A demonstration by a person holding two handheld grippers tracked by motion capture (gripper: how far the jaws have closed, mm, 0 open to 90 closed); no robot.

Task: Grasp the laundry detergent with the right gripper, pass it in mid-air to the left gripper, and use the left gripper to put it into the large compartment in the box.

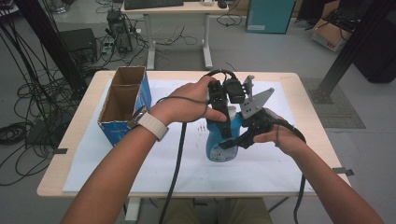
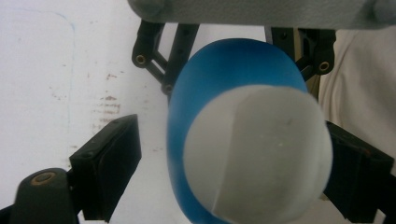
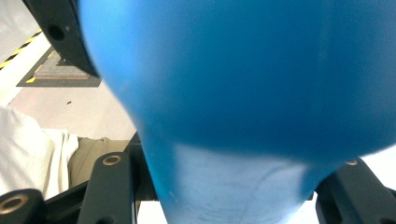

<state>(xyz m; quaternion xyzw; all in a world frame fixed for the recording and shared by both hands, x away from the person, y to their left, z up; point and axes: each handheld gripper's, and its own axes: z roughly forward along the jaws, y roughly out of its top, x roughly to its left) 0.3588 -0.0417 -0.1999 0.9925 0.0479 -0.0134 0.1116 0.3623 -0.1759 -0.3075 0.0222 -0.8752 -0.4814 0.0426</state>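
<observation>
Item: blue bottle point(image 1: 223, 140) with white cap point(image 2: 258, 154), standing upright on the white sheet point(image 1: 140, 158) that covers the counter point(image 1: 65, 154), right of centre and toward the person's side. A printed label shows on its lower front in the high view.

Left claw point(image 1: 225, 122): comes down on the bottle from above, its jaws either side of the cap. In the left gripper view the jaw at the right sits close against the cap's edge, while the jaw at the left stands clear of the bottle with white sheet showing in the gap. State: partly open, straddling the cap, not clamped on it. The left hand point(image 1: 187, 105) carries it, with a watch on a pale strap point(image 1: 148, 122) at the wrist.

Right claw point(image 1: 236, 140): meets the bottle from the right side at mid-body. In the right gripper view the blue body and pale lower part sit between the two jaws, which press in on either side. State: closed on the bottle, holding it. The right hand point(image 1: 280, 135) carries it, with the grey three-cornered plate point(image 1: 254, 105) on top.

Other: open cardboard box point(image 1: 123, 103) with blue sides, on the counter's left, well apart from the bottle. Faint reddish marks point(image 1: 201, 127) stain the sheet just left of the bottle.
</observation>
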